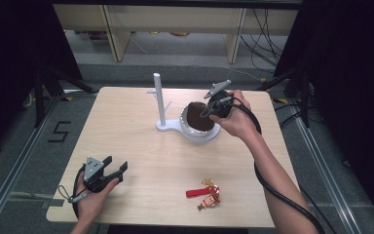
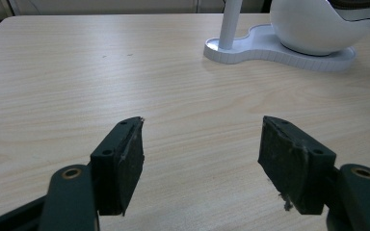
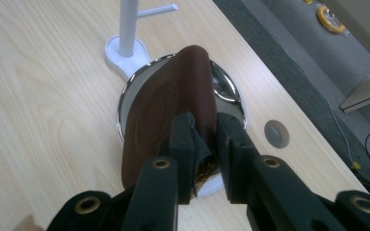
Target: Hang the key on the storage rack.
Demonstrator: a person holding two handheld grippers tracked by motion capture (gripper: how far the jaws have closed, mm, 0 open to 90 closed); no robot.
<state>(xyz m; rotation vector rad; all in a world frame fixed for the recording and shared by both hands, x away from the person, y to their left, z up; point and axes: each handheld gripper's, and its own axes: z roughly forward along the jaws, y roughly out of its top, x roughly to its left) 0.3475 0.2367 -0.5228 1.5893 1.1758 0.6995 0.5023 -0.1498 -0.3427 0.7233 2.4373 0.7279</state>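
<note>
Wallet [image 3: 166,110]: brown, pinched at its near edge by the right gripper [image 3: 204,144], held over the bowl [image 3: 229,86] at table's 1 o'clock. Left gripper [image 1: 111,170]: spread, at 7 o'clock.

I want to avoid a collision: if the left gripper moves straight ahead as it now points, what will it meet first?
Probably the flat white base of the stand, which carries the post and the round bowl. Before that, the left gripper, jaws open, faces bare table.

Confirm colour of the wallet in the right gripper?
Dark brown wallet, clearest in the right gripper view.
</note>
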